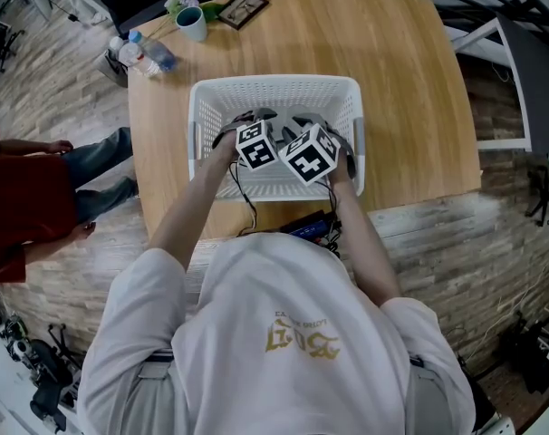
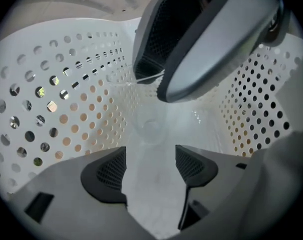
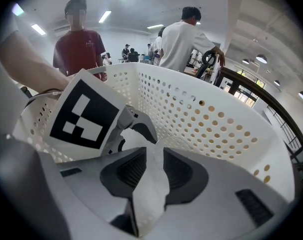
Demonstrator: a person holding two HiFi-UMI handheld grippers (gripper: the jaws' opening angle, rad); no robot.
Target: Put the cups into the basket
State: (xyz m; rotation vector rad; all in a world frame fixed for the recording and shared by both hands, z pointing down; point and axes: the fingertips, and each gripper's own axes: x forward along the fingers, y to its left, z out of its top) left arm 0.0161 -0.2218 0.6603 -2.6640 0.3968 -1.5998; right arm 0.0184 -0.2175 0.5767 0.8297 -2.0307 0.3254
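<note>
White perforated basket (image 1: 274, 84): on the wooden desk (image 1: 401, 89), near edge, centre. My left tongs (image 2: 150, 161): inside the basket, jaws apart, nothing between them. My right tongs (image 3: 149, 166): inside the basket, just right of the left pair, jaws clamped on the thin wall of a pale translucent cup (image 3: 150, 184), which sits within the basket walls. Far left of desk: mug (image 1: 191, 23), water bottle (image 1: 148, 54).

Head view, centre: marker cubes (image 1: 309, 155) hide the jaws inside the white perforated plastic basket (image 1: 274, 93). Left gripper view, middle: a clear plastic cup (image 2: 151, 126) is barely a washed-out outline. Right gripper view, bottom: a thin white crumpled piece (image 3: 147, 186), lower end hidden between the jaws.
</note>
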